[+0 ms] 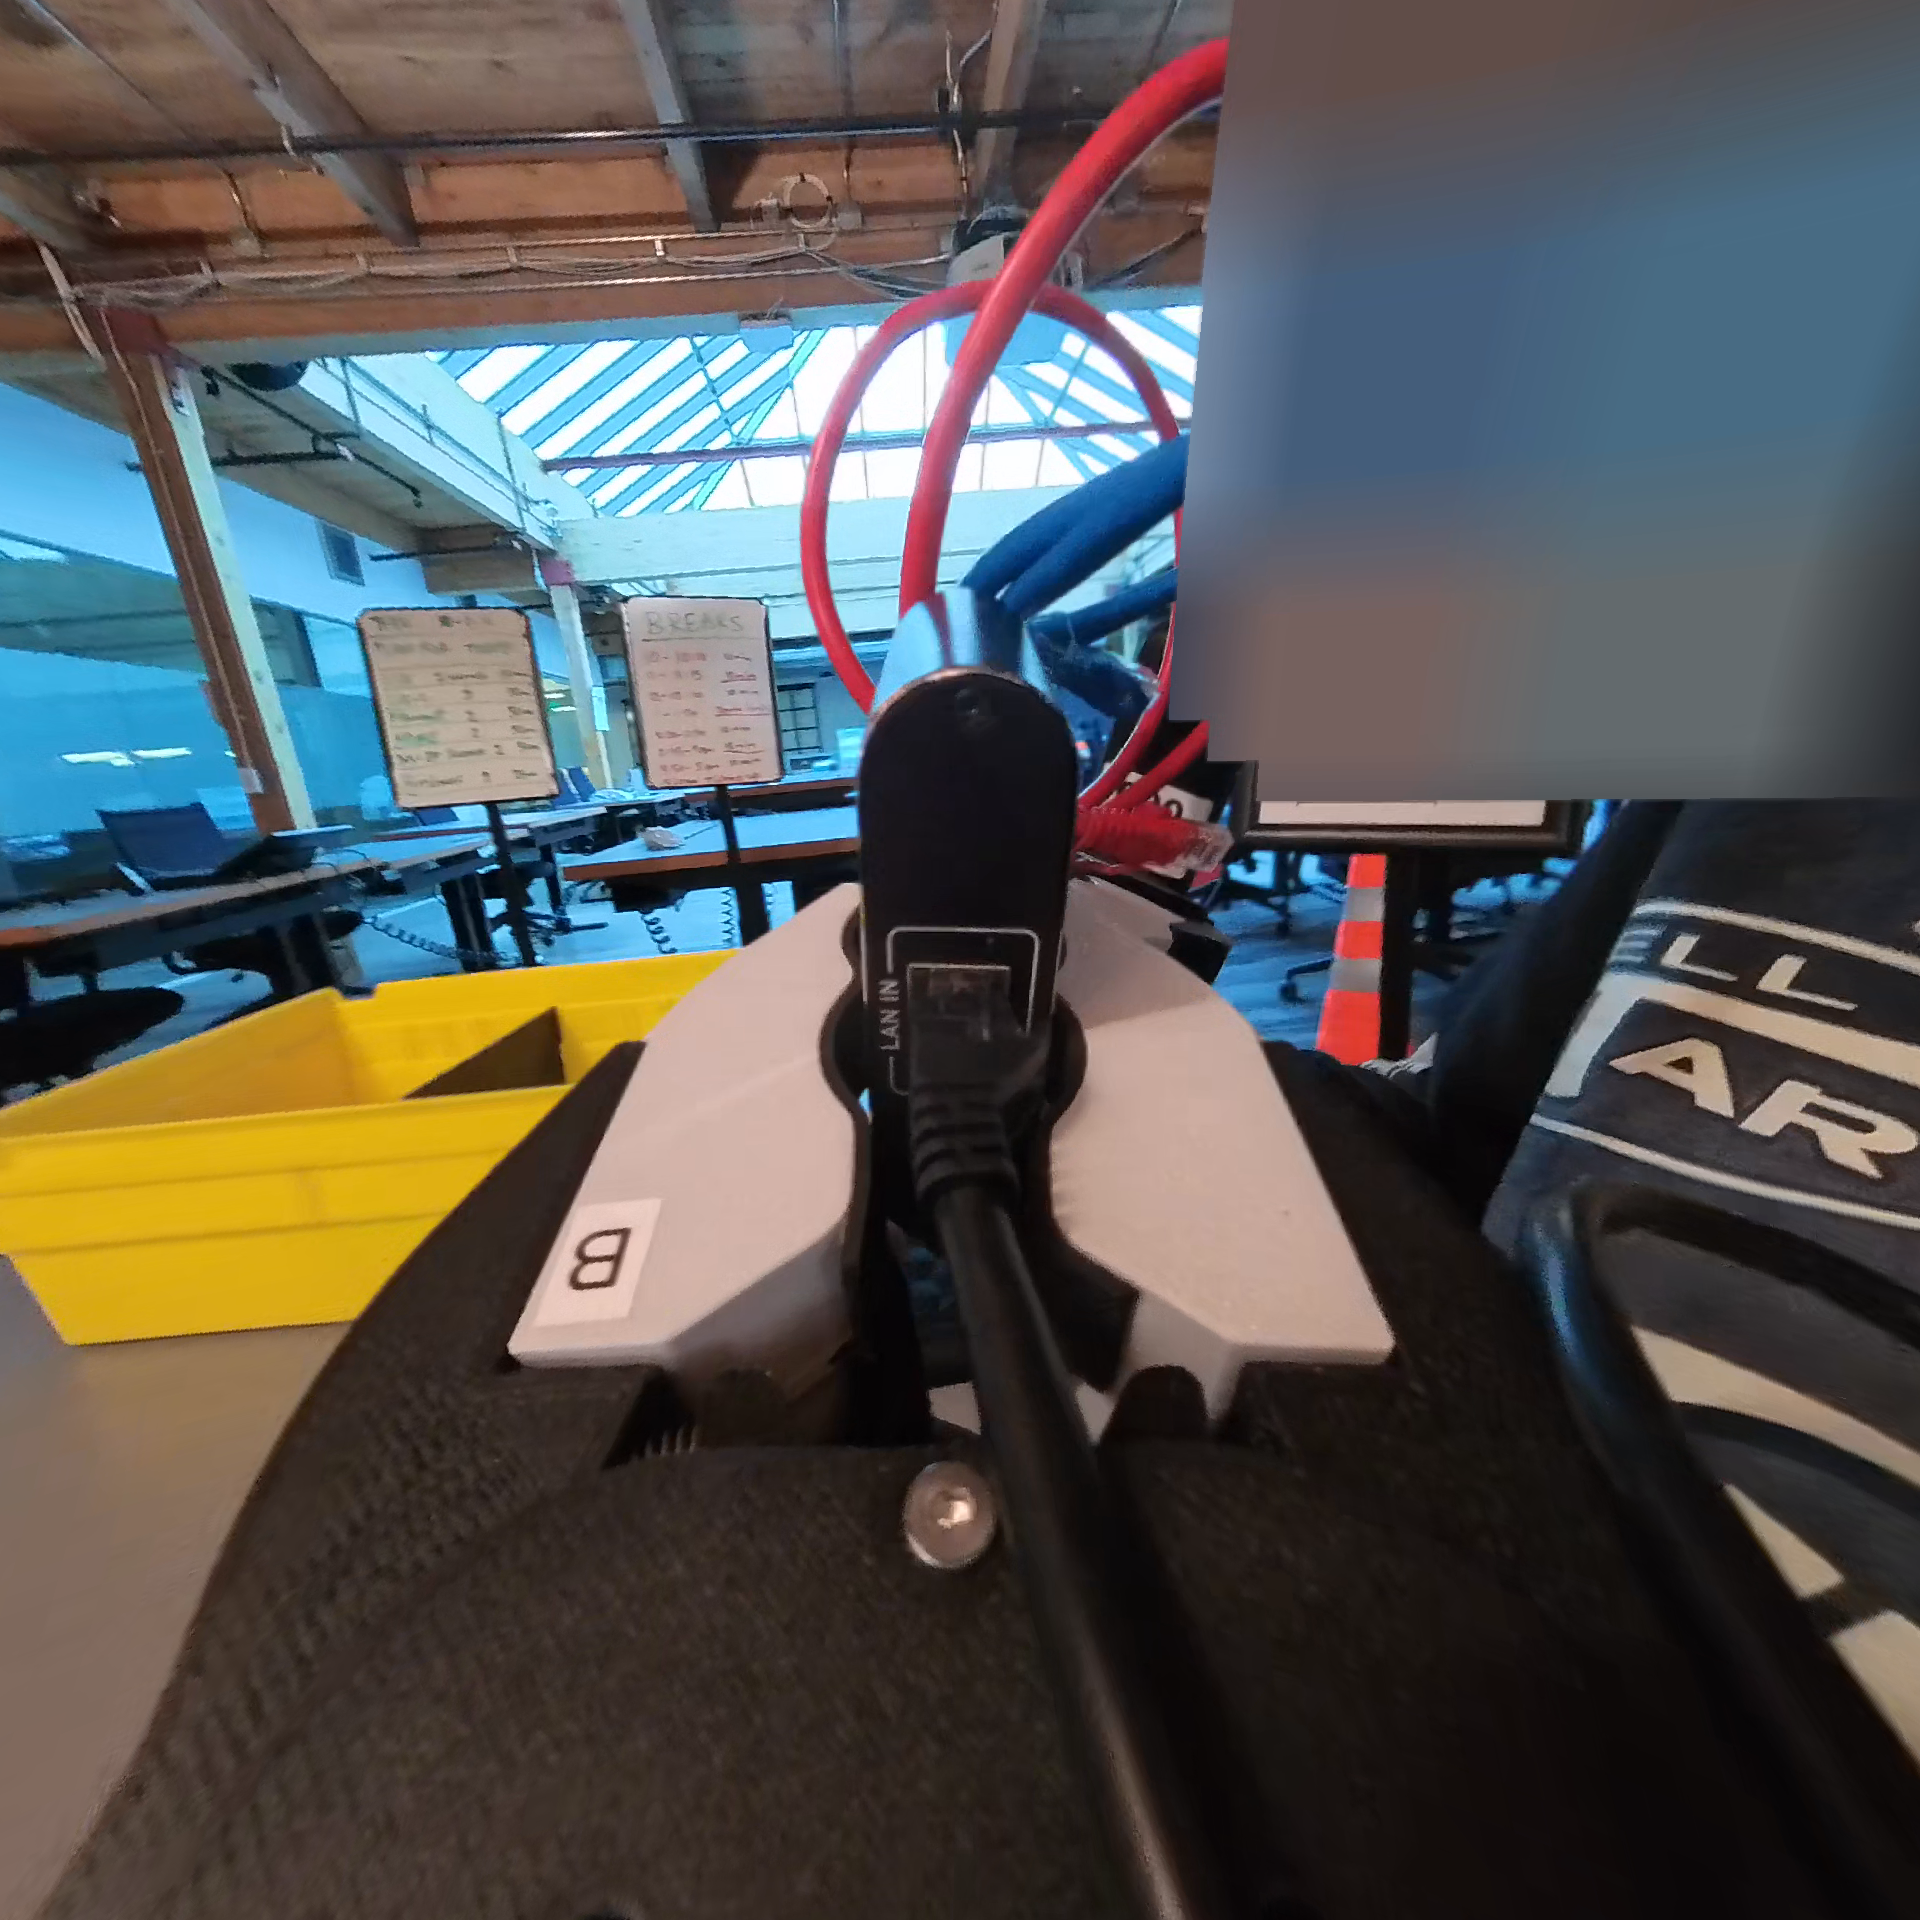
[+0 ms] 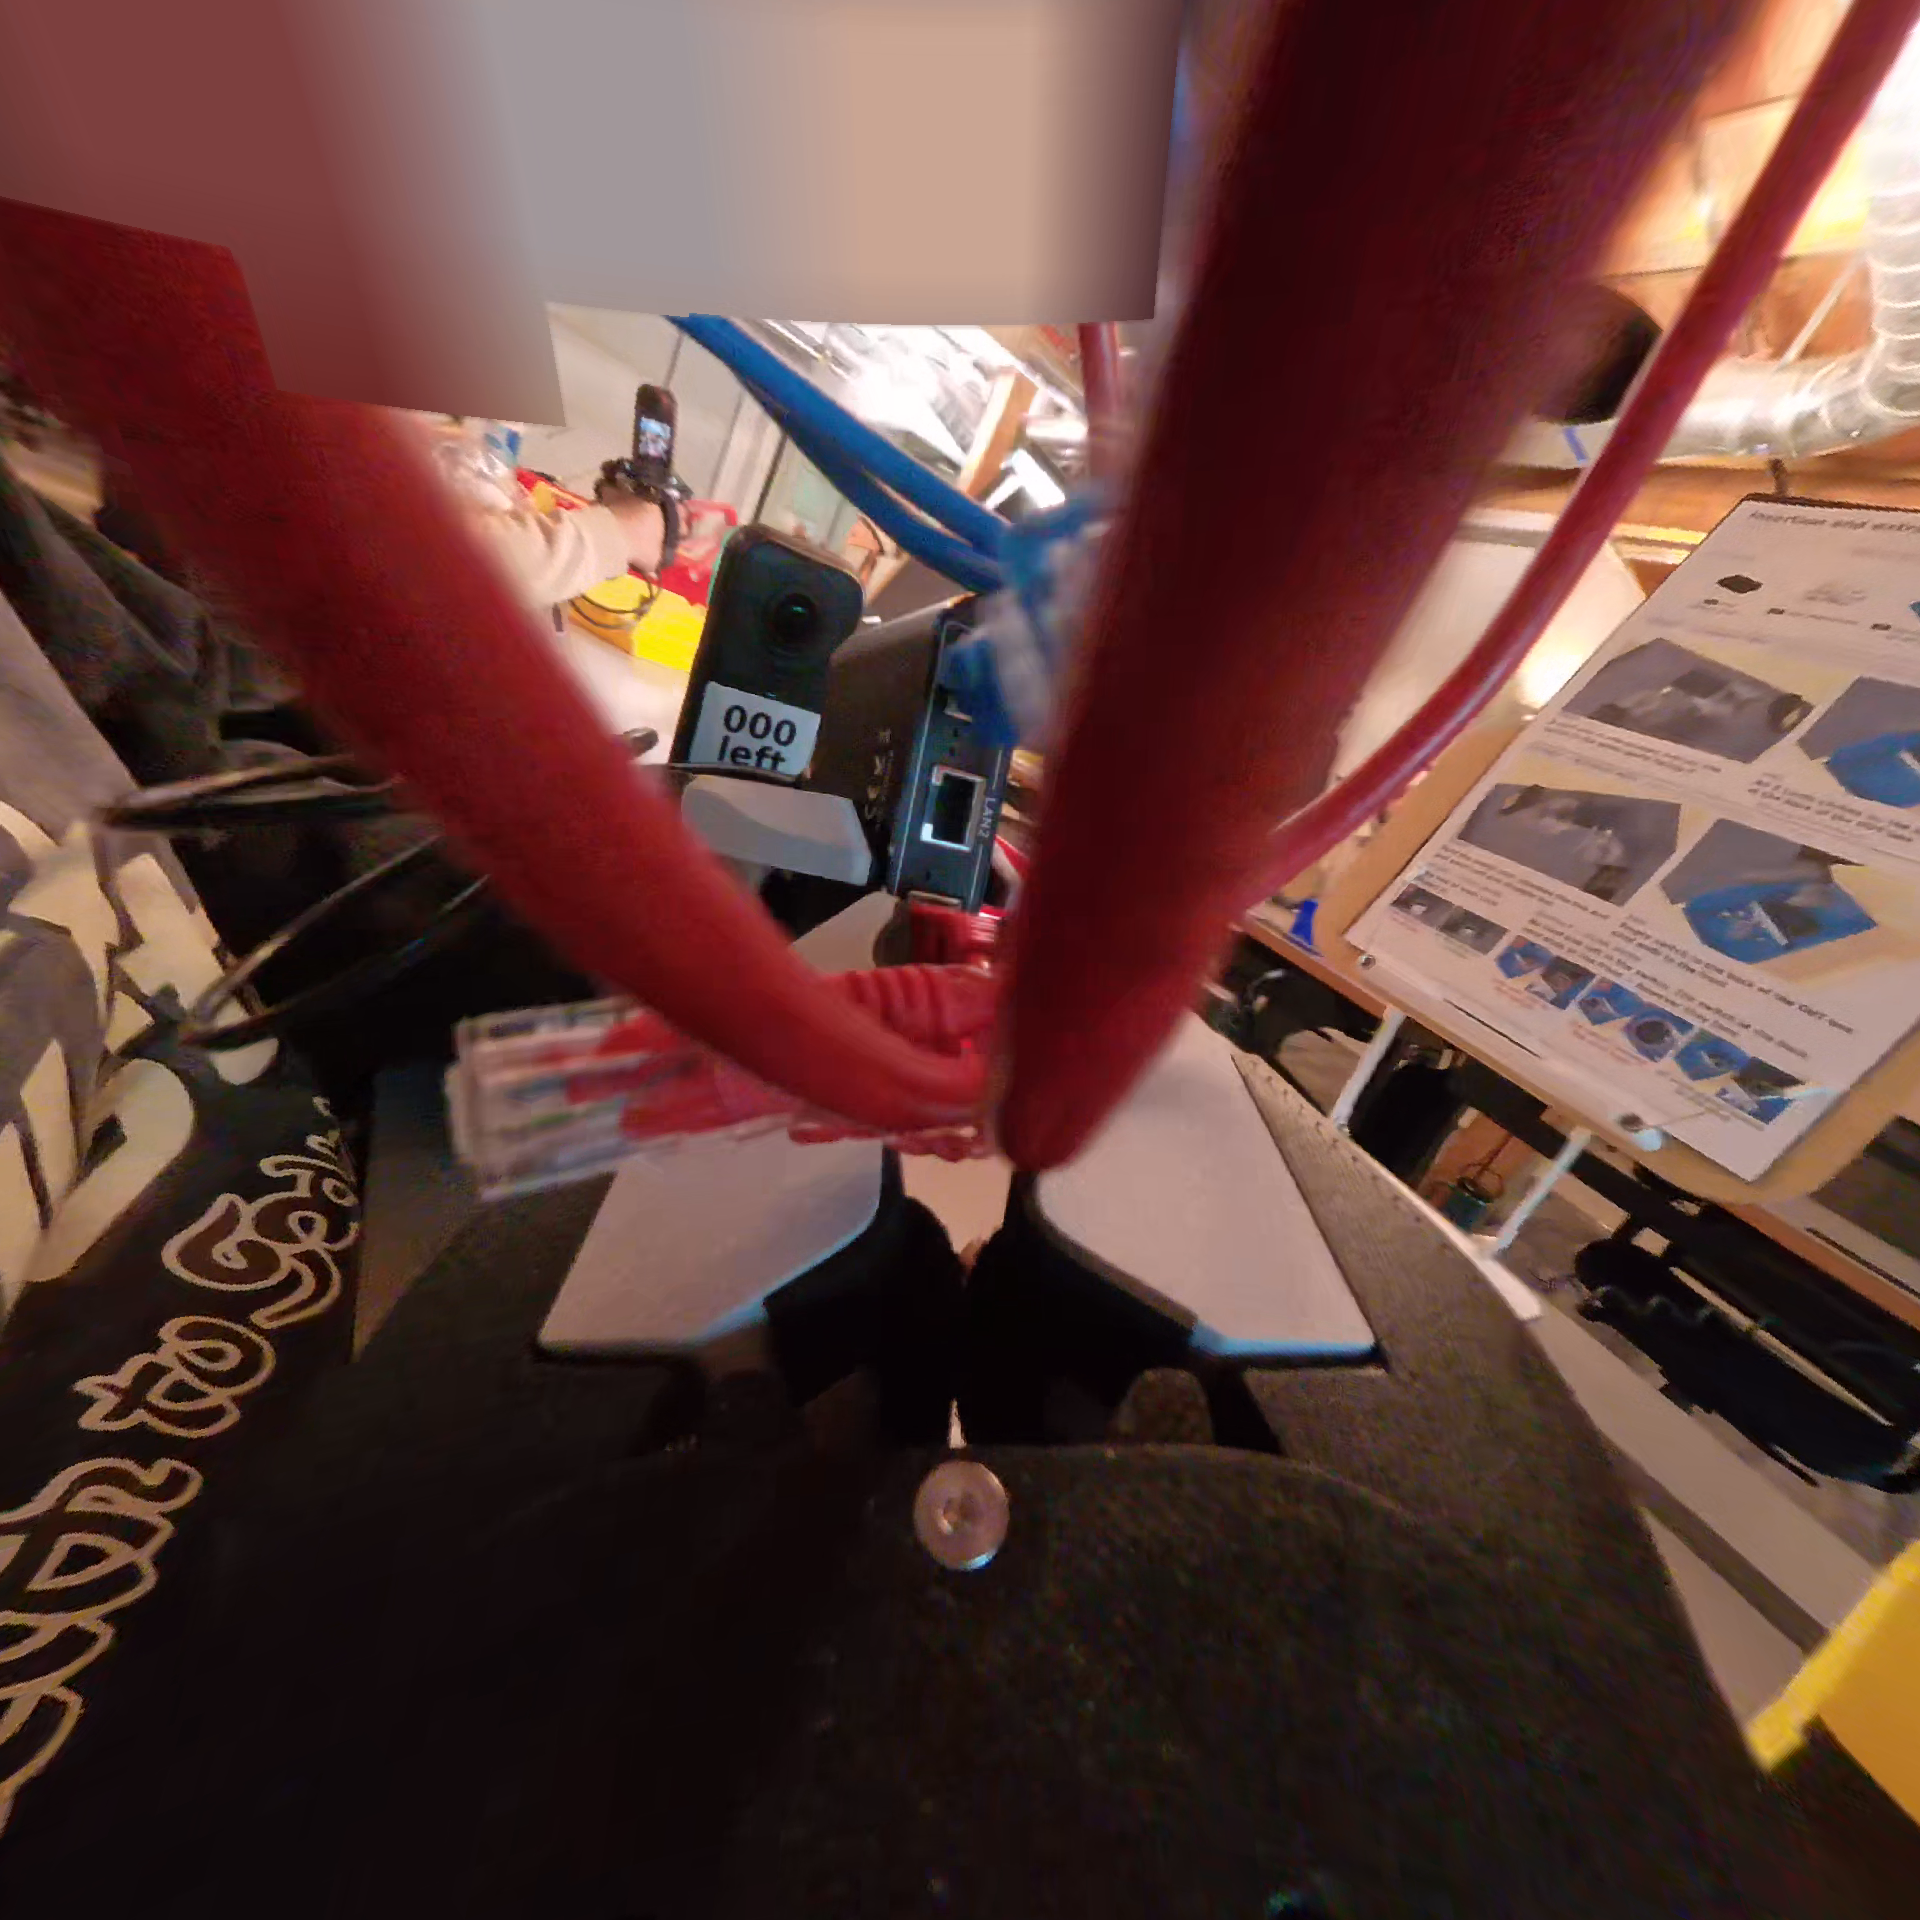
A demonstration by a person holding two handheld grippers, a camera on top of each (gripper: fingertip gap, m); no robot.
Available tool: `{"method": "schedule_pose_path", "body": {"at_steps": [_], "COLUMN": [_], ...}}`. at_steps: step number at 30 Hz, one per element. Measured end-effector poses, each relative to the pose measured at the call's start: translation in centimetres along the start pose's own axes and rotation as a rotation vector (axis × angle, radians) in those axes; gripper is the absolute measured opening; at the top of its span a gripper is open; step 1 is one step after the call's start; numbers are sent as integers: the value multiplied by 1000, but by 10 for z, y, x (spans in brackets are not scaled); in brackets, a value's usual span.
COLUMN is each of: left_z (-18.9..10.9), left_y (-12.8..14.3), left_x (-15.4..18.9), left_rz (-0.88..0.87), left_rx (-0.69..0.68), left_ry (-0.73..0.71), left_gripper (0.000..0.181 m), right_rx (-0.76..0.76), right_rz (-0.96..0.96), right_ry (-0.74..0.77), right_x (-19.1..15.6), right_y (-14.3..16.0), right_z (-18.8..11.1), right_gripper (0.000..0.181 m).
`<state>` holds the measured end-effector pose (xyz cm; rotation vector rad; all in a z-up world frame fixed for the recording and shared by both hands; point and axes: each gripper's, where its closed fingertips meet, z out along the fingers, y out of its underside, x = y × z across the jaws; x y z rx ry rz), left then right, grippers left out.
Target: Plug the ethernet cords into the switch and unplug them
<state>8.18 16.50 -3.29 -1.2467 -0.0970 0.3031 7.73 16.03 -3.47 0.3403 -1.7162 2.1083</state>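
Switch clamped left, red plug held right

Left wrist view: left claw (image 1: 961, 1039) closed on the black switch (image 1: 966, 810), held upright off the worktop (image 1: 125, 1455), beside the yellow bin (image 1: 260, 1143) at the worktop's far edge. Black cord (image 1: 997, 1299) plugged into the near face. Red cord (image 1: 883, 457) and blue cords (image 1: 1091, 530) looping beyond.

Right wrist view: right claw (image 2: 977, 1122) pinching the red cord behind its plug (image 2: 561, 1081), clear tip pointing left, across the claw's line. Open port (image 2: 951, 805) straight ahead, just above. Likely needs turning until plug axis meets port. Right arm nearer.
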Motion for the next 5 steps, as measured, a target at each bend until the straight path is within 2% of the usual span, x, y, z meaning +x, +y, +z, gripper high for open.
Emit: {"method": "schedule_pose_path", "body": {"at_steps": [1,5], "left_z": [0,-1], "left_y": [0,0], "left_x": [-1,-4], "left_rz": [-31,-139], "left_rx": [8,28], "left_ry": [6,30], "left_gripper": [27,27], "right_rx": [-6,-17], "right_rz": [-16,-23], "right_ry": [11,39], "right_x": [1,4], "right_y": [0,-1], "right_z": [0,0], "right_gripper": [69,14]}}
